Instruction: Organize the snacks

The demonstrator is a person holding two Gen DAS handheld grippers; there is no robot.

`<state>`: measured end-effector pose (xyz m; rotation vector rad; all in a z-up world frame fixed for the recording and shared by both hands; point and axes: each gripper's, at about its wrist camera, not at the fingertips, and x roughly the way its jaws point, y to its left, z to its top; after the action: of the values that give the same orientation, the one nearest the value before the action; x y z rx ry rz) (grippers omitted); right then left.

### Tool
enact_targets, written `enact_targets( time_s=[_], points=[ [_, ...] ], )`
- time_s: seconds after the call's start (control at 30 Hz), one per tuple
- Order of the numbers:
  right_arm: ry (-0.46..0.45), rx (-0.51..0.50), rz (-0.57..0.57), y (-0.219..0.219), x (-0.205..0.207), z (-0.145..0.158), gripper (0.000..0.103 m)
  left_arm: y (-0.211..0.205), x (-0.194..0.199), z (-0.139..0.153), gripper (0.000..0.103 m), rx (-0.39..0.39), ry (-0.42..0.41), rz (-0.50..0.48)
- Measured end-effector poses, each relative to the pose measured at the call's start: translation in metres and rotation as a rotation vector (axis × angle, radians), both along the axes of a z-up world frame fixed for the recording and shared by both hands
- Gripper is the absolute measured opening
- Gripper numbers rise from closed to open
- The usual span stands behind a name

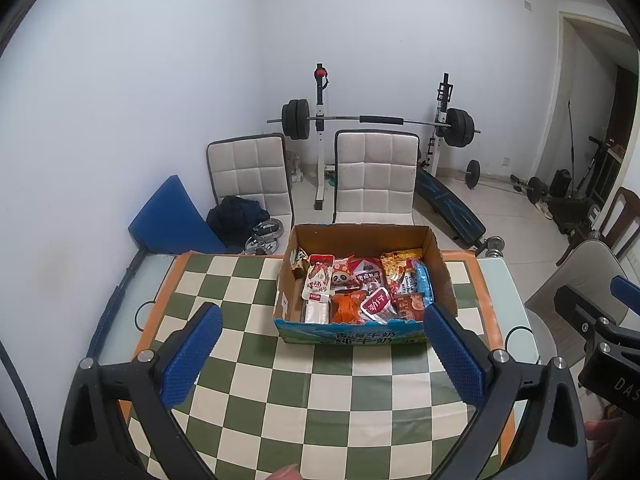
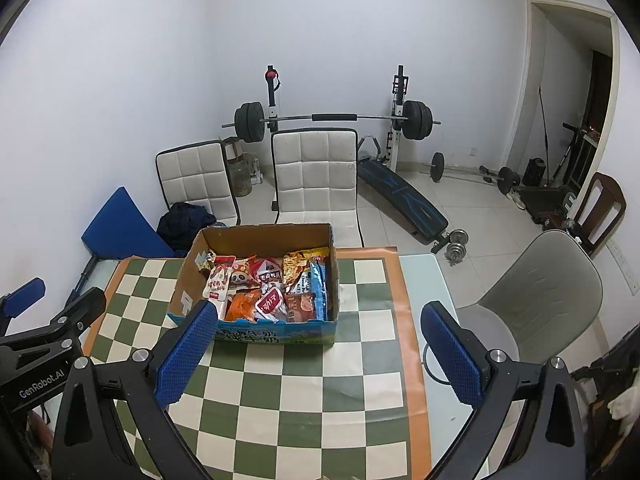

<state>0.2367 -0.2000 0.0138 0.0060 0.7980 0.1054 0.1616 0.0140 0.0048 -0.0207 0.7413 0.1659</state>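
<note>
A: Checkered table [image 1: 320, 400], home gym behind. Snacks?

B: All packets [image 1: 360, 292] lie inside the cardboard box [image 1: 360, 236] at 12 o'clock. Left gripper [image 1: 320, 356] and right gripper [image 2: 320, 352] both spread wide, holding nothing.

A: Step?

B: Fits snacks awaiting sorting, or just packed.

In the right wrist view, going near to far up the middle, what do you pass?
Checkered tablecloth → cardboard box holding snack packets → white padded chair → barbell on its rack → wall.
</note>
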Motion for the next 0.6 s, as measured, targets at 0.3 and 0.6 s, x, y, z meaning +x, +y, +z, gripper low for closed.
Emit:
enact_targets(
  time_s=[0.3, 0.6],
  points=[
    [0.004, -0.003, 0.000, 0.001, 0.000, -0.001, 0.103, 0.003, 0.002, -0.005, 0.103, -0.010, 0.023, -0.010],
    [0.008, -0.002, 0.003, 0.001, -0.001, 0.000, 0.103, 0.009, 0.007, -0.011, 0.103, -0.016, 0.039, -0.018]
  ],
)
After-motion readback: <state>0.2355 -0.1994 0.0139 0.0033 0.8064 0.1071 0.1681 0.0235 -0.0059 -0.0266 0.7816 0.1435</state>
